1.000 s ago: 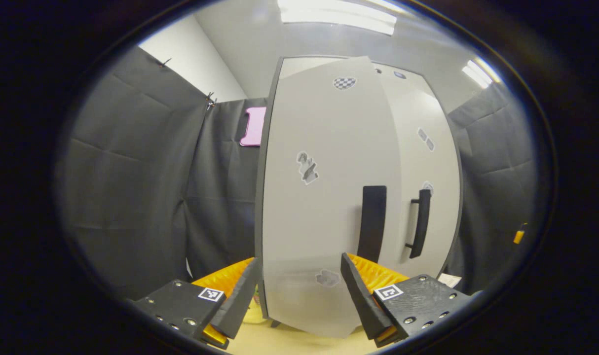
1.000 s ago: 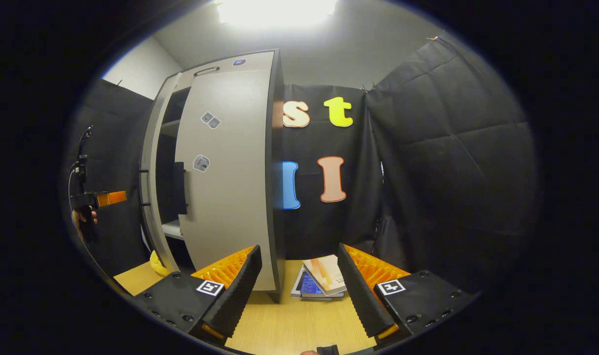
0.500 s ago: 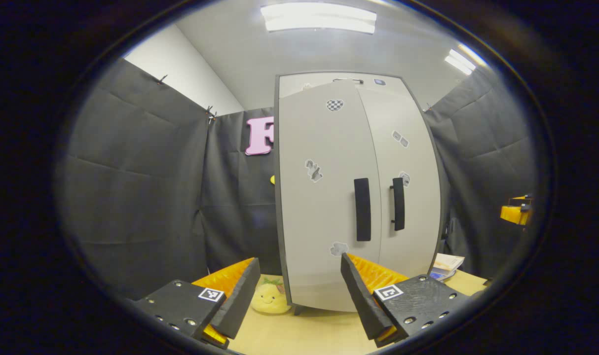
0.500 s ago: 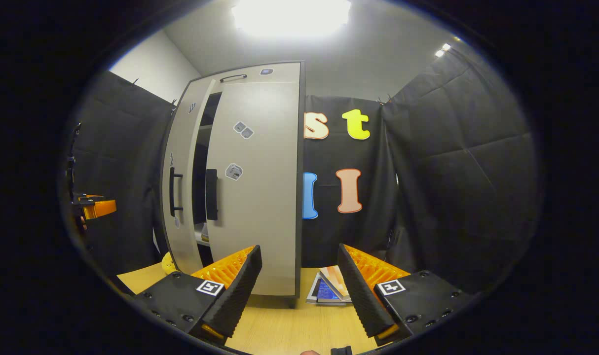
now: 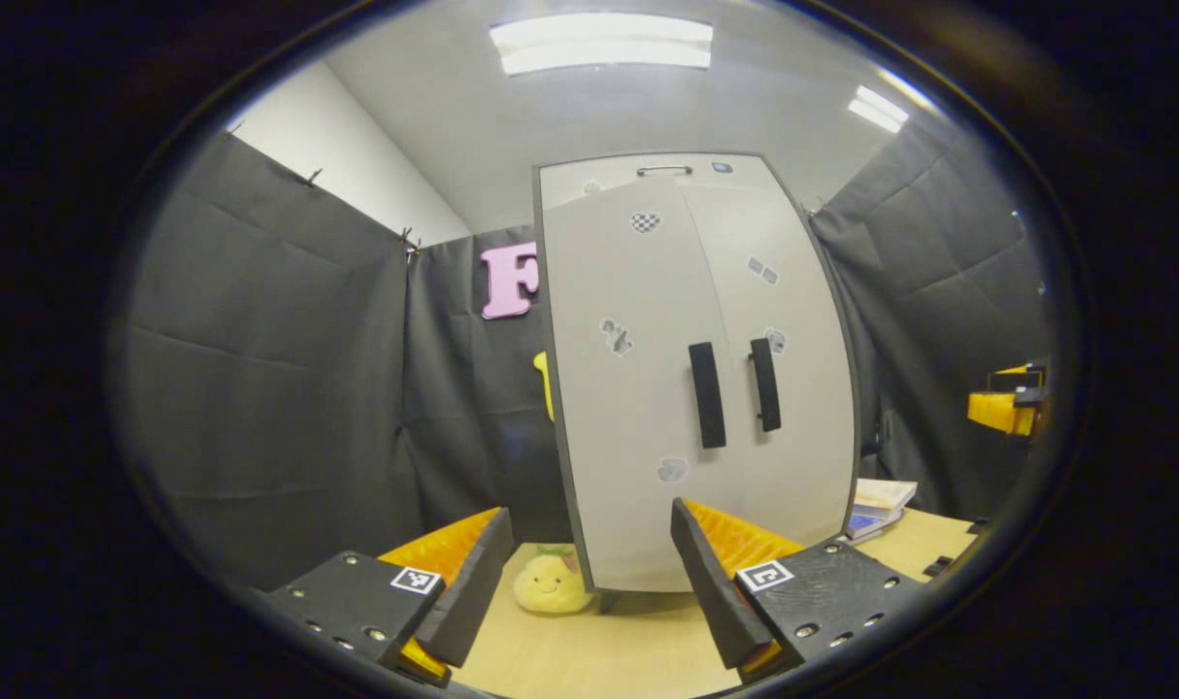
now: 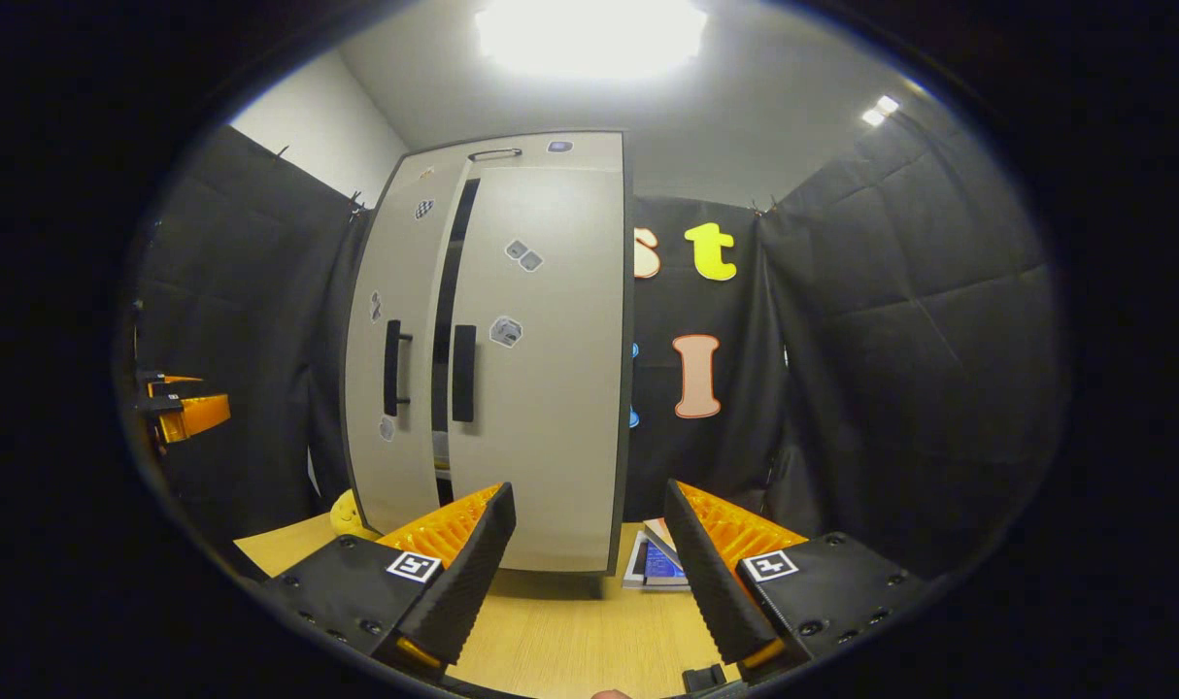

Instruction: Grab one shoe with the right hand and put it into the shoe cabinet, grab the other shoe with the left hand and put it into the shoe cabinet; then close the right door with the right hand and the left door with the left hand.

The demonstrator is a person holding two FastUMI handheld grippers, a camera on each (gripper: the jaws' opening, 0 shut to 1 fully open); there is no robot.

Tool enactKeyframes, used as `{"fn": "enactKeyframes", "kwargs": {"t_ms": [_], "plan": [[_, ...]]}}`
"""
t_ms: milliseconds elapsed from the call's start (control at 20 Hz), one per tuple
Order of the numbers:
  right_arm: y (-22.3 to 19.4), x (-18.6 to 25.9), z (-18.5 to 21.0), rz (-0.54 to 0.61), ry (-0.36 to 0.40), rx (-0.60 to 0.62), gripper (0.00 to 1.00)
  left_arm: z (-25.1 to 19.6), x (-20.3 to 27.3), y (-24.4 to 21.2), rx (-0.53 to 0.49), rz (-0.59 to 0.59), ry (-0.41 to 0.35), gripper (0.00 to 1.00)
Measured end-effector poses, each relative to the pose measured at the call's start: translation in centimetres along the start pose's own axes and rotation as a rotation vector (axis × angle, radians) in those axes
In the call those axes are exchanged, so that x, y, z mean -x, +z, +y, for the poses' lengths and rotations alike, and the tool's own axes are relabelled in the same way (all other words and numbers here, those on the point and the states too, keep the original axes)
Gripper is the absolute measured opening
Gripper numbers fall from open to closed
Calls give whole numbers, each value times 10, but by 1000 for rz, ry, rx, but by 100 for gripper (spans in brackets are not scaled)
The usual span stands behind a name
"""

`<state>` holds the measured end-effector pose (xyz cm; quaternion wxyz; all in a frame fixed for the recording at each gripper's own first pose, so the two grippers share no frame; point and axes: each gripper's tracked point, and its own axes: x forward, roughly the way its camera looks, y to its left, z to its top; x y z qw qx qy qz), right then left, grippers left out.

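Black quilted cloth walls close the booth around a pale wooden tabletop (image 6: 560,631). We hold both grippers back from the furniture: the left gripper (image 5: 589,582) has its jaws spread wide on nothing, and the right gripper (image 6: 589,573) is likewise wide and empty, which we judge fits the pushing work being over. Beyond them stands the tall light-grey shoe cabinet (image 5: 687,388) with two black vertical handles. Its left door (image 6: 395,359) looks flush; the right door (image 6: 541,369) leaves a dark slit at the meeting edge, so it may need a last nudge. We cannot make out the shoes, presumably shelved inside. A yellow smiling plush toy (image 5: 551,587) sits by the cabinet's foot, and stacked books (image 5: 876,505) lie on its other side. Small stickers dot the doors, too small to read.
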<state>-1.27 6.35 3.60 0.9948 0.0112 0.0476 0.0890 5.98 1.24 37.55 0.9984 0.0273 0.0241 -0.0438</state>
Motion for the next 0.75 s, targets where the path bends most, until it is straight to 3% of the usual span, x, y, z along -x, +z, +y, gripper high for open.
{"fn": "enactKeyframes", "kwargs": {"t_ms": [250,750], "plan": [[11,11,9,-26,-10,-15,97,23,15,10,-5,-29,45,94],[20,30,22,-39,-16,-8,96,41,30,3,19,-15,47,94]]}}
